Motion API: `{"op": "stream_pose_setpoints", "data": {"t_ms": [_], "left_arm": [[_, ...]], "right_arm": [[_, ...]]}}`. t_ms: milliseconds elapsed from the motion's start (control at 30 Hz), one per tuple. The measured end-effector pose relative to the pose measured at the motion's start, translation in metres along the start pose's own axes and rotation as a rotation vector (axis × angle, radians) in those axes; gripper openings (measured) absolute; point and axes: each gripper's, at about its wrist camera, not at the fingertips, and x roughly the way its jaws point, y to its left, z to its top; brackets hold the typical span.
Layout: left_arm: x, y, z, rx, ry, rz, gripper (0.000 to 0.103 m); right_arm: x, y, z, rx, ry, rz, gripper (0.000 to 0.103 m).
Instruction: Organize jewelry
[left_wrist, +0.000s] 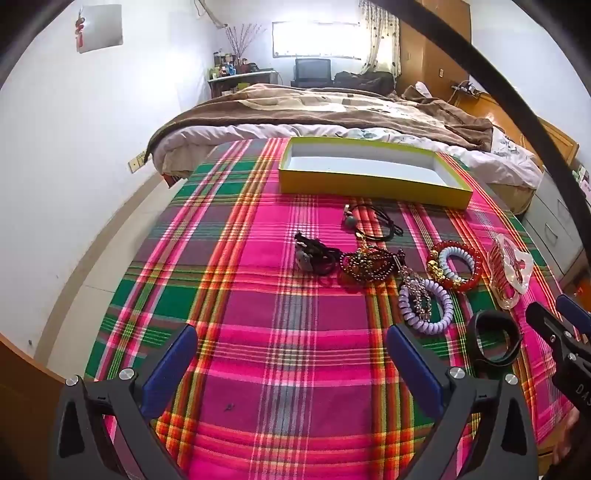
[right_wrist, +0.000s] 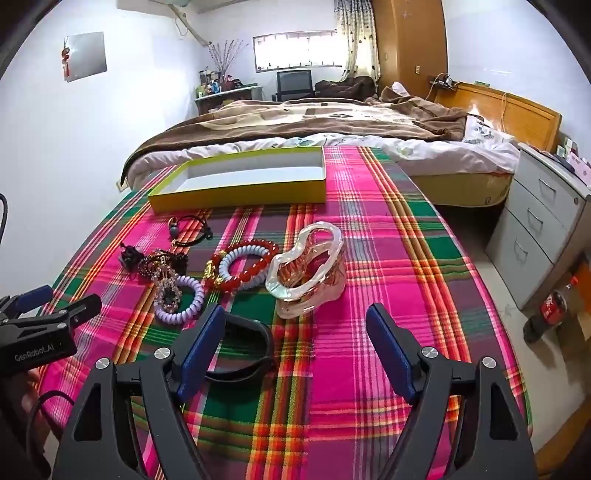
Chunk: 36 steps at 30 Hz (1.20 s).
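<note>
Plaid cloth (left_wrist: 258, 332) covers the table, bed (left_wrist: 332, 107) just beyond it.

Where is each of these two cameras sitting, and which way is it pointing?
Left wrist view: on the left gripper, looking down over the plaid cloth toward the box; its own open fingers show, and the right gripper's tip.
Right wrist view: on the right gripper, aimed likewise; its open fingers show, the left gripper at left.
Shared: box, glass dish, coil bands, bed.
</note>
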Motion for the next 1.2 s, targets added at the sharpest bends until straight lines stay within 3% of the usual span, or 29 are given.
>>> {"op": "stream_pose_setpoints", "data": {"t_ms": [567, 1200], "left_arm": [[0.014, -0.008, 0.008, 0.032, 0.008, 0.019, 0.103], [0.006, -0.003, 0.0, 0.005, -0.004, -0.015, 0.103]], "right_arm": [[0.006, 0.004, 0.008, 0.006, -0.017, 0.033, 0.079], [0.003, 0.007, 0.006, -0.001, -0.025, 0.02, 0.078]]}}
